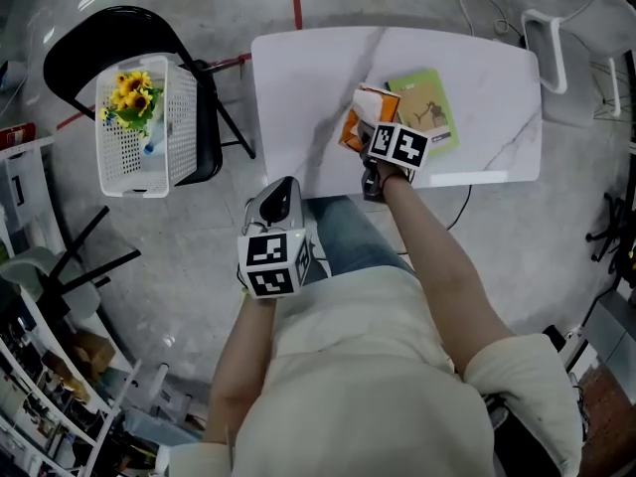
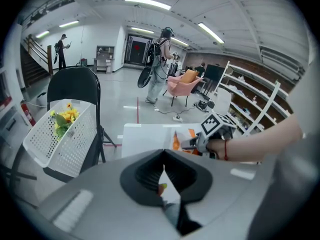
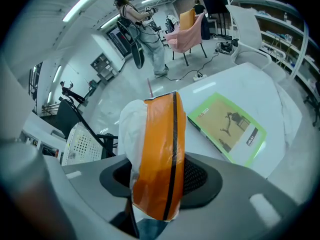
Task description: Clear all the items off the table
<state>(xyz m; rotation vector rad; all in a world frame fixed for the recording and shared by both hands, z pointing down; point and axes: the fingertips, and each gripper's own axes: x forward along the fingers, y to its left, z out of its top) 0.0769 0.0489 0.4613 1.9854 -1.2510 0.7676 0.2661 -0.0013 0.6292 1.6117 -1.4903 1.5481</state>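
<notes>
My right gripper (image 1: 370, 132) is shut on an orange and white packet (image 3: 157, 154), which stands up between its jaws over the near edge of the white table (image 1: 298, 97). The same packet (image 1: 366, 117) shows in the head view, just left of a green book (image 1: 429, 110) lying flat on the table. In the right gripper view the green book (image 3: 227, 126) lies to the right of the packet. My left gripper (image 1: 278, 207) is shut with nothing held and hangs off the table's near left corner, above the floor. A white basket (image 1: 149, 132) with yellow flowers (image 1: 132, 95) sits on a black chair (image 1: 94, 43) to the left.
The basket (image 2: 62, 136) and flowers (image 2: 64, 118) appear left of the table (image 2: 145, 139) in the left gripper view. A white chair (image 1: 581, 43) stands at the table's right end. People stand far back in the room. Shelving (image 1: 40, 396) lines the left floor edge.
</notes>
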